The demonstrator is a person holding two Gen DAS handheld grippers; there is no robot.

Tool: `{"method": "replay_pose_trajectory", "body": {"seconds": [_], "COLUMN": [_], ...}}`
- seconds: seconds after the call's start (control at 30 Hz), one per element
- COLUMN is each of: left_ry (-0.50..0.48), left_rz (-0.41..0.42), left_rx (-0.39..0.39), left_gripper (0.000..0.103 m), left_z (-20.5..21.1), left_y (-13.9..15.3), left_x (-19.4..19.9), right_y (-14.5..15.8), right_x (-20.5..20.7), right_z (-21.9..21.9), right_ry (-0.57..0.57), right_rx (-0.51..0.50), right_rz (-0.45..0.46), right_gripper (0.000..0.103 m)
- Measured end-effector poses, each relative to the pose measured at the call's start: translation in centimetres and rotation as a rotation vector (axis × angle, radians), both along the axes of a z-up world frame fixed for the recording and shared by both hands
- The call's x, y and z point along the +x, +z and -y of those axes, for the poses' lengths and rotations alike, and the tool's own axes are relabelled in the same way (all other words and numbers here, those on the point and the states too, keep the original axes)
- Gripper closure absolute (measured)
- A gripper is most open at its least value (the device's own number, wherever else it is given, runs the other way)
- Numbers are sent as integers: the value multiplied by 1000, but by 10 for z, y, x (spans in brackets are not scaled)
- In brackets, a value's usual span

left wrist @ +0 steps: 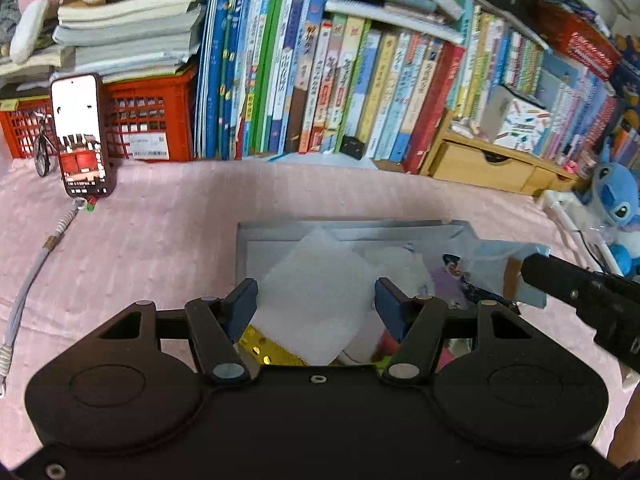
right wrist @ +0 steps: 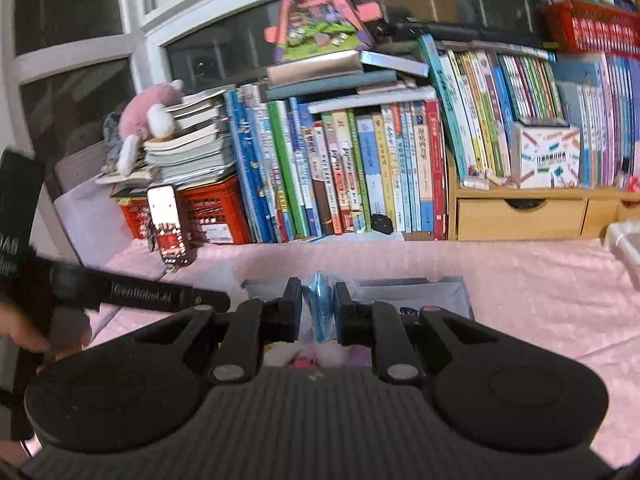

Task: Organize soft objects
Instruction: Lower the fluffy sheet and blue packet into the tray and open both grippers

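A grey open box [left wrist: 280, 229] lies on the pink cloth and holds a white soft square [left wrist: 320, 288], a gold dotted piece [left wrist: 264, 349] and plastic-wrapped items. My left gripper [left wrist: 316, 300] is open, its blue fingers either side of the white square, just above it. My right gripper [right wrist: 317, 309] is shut on a blue plastic-wrapped soft item [right wrist: 320, 304], held over the same box [right wrist: 448, 289]. The right gripper's black body shows at the right of the left wrist view [left wrist: 584, 288].
A row of books [left wrist: 360, 92] and red crates [left wrist: 152, 120] line the back. A phone [left wrist: 80, 136] leans on a crate with a cord trailing. A wooden drawer unit [left wrist: 488, 164], a blue plush [left wrist: 616, 196] and a pink plush [right wrist: 148, 116] stand around.
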State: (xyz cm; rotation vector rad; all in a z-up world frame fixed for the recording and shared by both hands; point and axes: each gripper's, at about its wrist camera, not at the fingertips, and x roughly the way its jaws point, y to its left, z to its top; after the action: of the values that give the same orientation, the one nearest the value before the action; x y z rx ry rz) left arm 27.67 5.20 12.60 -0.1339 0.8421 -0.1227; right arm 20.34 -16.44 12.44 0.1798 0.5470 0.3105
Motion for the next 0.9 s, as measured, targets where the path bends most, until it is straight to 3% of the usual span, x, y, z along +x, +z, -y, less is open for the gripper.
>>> {"method": "replay_pose_trajectory", "body": {"seconds": [0.17,0.3,0.5,0.9], "left_ry": [17,39,56,36], "left_rz": [-38,-52,-85,-116], "left_rx": [1,16,21,29], "left_gripper": [41,41,41,41], "left_z": [-1,-4,-5,3], "left_y": [-13,-23,-38,-50], "left_x": [23,37,51,62], "right_y": [-15,-28,-50,-76], "right_x": [36,56,78,93], "right_z": [11,19,30,29], "right_ry": [-44,-94,-121,-139], "right_rx": [98,130,258,273], "right_rz": [-98,-133,-202,-309], "right_gripper": [82,82,82,82]}}
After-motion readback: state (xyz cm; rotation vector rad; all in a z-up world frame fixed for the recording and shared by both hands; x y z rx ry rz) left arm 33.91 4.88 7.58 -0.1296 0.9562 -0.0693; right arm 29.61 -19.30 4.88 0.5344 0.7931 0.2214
